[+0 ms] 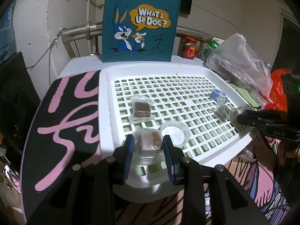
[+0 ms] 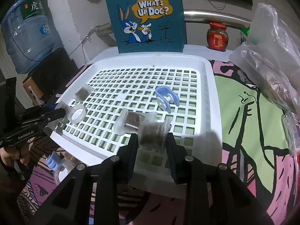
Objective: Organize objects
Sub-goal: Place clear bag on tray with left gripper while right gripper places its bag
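Two grippers over white tray [image 2: 211, 101], each closed on wrapped brown snack: left gripper [image 1: 148, 142] holds one snack [image 1: 149, 140] at near edge, right gripper [image 2: 151, 136] holds other snack [image 2: 151, 133]. Lower gently onto bare grid, clear of round lid [image 1: 175, 132] and blue clip [image 2: 166, 99], before releasing.

We can't read the jar [image 2: 217, 36] label, too small. Bag [image 2: 145, 16] top is cut off by the edge. Clip [image 2: 53, 161] partly hidden behind our tool.
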